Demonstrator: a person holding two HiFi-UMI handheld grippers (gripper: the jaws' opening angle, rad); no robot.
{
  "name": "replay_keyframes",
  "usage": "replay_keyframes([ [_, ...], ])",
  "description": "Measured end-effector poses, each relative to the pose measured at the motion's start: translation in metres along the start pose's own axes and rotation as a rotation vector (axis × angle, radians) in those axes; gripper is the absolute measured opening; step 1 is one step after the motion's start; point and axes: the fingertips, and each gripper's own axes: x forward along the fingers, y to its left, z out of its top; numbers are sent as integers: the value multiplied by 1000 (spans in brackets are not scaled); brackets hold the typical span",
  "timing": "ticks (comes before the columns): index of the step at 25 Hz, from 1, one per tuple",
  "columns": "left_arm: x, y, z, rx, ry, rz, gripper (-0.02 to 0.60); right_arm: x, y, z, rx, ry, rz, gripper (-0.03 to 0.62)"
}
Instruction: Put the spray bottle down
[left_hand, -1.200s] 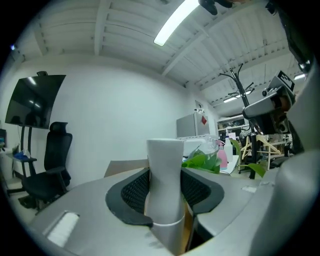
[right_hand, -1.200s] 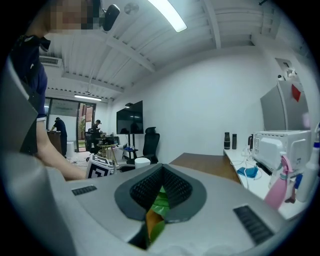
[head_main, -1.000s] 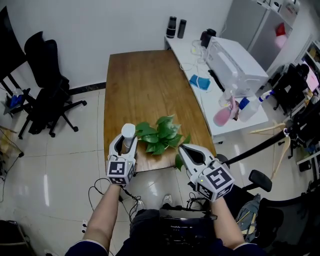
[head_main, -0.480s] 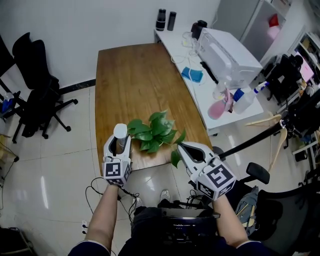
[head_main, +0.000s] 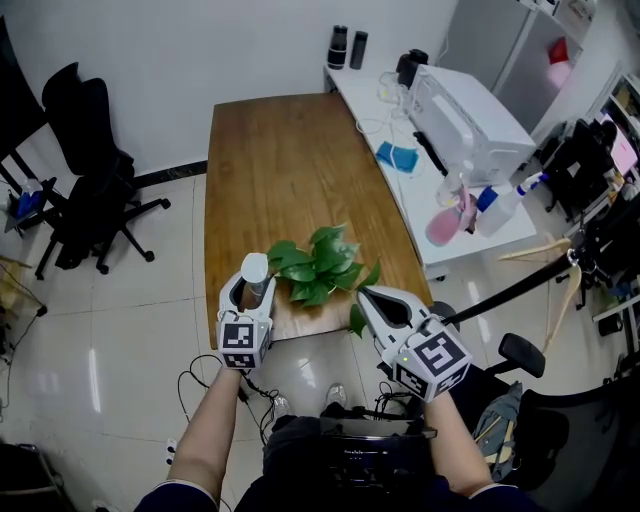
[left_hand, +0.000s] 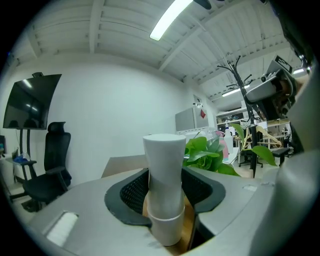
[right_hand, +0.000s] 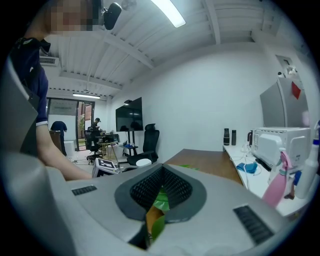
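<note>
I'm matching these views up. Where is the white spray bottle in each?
Head view: spray bottle lower left, on the wooden table's near edge.
Left gripper view: centre, upright, close up.
Right gripper view: just its white cap, left of centre.
Shared landmark: the wooden table.

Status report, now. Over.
Left gripper jaws just opening, bottle upright between them at table's near edge. Right gripper shut, empty. Plant close beside bottle.
</note>
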Motion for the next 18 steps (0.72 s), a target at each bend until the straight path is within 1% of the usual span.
replay_keyframes([
  [2,0,0,-2,2,18,-3,223,-1,0,1,2,-6,-1,0],
  [5,-2,-1,-6,4,38,-14,277,-3,1,2,3,-15,-4,0],
  [8,-9,0,-7,0,56,-8,305,-4,1,3,8,-22,-5,0],
  [13,-50,4,0,-27,79,30,303,-1,2,-1,46,-47,-1,0],
  [14,-61,4,3,-37,91,36,264,0,3,-2,58,-54,4,0],
  [15,-73,4,6,-52,104,41,186,1,4,-3,70,-61,11,0],
  [16,-84,3,11,-75,115,39,126,2,6,-4,80,-67,18,0],
  [18,-102,-4,20,-113,135,10,24,3,10,-6,94,-78,36,0],
])
